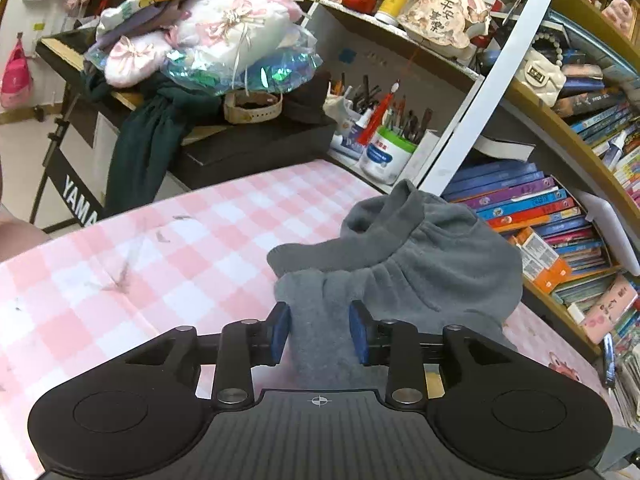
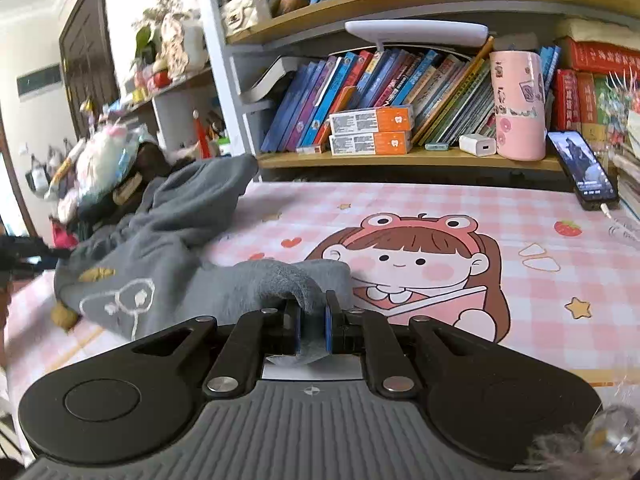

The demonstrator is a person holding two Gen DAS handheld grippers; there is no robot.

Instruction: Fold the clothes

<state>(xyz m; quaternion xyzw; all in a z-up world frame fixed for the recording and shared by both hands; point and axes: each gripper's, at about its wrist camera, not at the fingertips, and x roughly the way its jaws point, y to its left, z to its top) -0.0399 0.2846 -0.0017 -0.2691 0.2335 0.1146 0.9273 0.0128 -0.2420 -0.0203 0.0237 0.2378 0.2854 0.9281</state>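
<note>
A grey fleece garment (image 1: 412, 256) lies bunched on the pink checked tablecloth (image 1: 140, 264). My left gripper (image 1: 319, 330) stands open, its blue pads on either side of a fold of the grey cloth, without pinching it. In the right wrist view the same garment (image 2: 160, 240) shows a white drawn print and lies at the left. My right gripper (image 2: 313, 326) is shut on a grey edge of it, low over the cloth (image 2: 520, 280) with the cartoon girl print.
A bookshelf (image 2: 400, 160) full of books runs along the table's far edge, with a pink cup (image 2: 518, 108) and a phone (image 2: 580, 172) leaning there. A black keyboard stand with piled items (image 1: 200, 40) and a pen holder (image 1: 384, 152) stand beyond the table end.
</note>
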